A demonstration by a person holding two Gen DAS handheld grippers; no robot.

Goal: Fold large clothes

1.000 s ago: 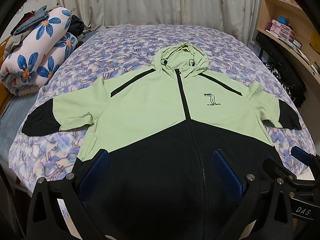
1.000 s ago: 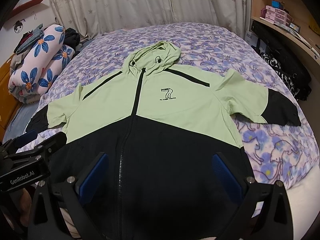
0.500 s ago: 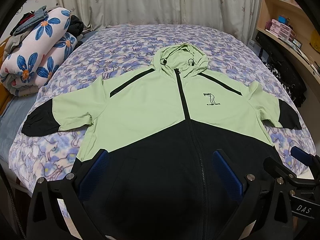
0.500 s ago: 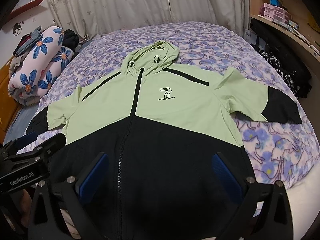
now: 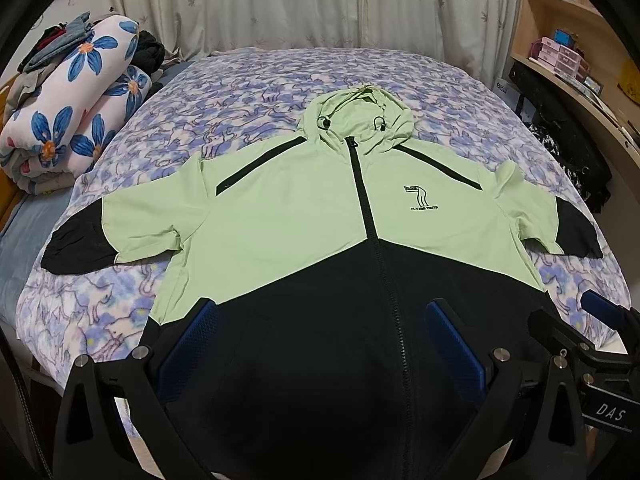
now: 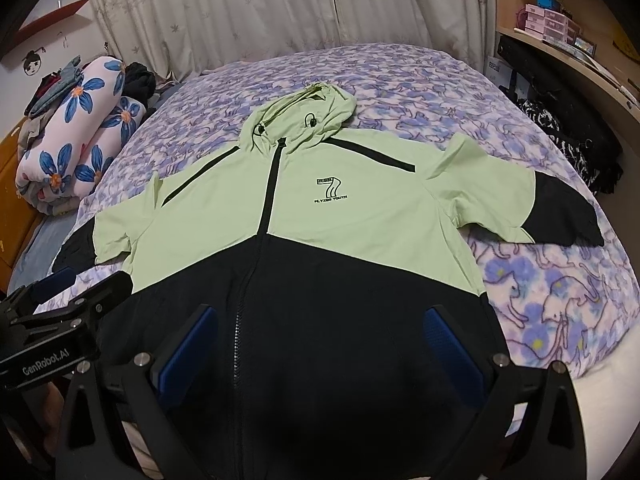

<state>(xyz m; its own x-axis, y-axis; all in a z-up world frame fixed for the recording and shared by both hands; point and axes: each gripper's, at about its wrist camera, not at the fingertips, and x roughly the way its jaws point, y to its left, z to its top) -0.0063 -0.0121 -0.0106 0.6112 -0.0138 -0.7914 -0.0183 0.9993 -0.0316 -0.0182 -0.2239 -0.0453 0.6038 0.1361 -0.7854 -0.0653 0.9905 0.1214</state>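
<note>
A green and black jacket (image 5: 320, 248) is spread face up on the bed (image 5: 256, 88), zipped, with the hood (image 5: 360, 120) pointing toward the curtain (image 5: 320, 0) and the black hem toward the cameras. Both sleeves are laid out sideways from the body, each ending in a black cuff near an edge of the bed. The jacket is not yet folded.

The left gripper (image 5: 320, 344) is held level above the black lower part of the jacket, aimed along the jacket toward the hood. Its jaws are spread wide, and nothing is held between the blue pads (image 5: 188, 344). The zipper is seen right of the midline between the fingers, so this gripper is placed over the jacket's left half as viewed from the hem.

The right gripper (image 6: 320, 344) is held in the same level, forward-pointing pose above the hem area, jaws likewise wide apart and empty. Here the zipper runs close to the left pad (image 6: 188, 344), so this gripper is placed over the other half of the jacket. Whether either gripper touches the fabric cannot be told.

Each gripper is seen from the other's camera: the right one at the right edge of the left view (image 5: 592, 344), the left one at the left edge of the right view (image 6: 60, 308), both just beside the jacket's hem corners.

A rolled floral quilt (image 5: 72, 120) lies left of the jacket, at the bed's edge.
</note>
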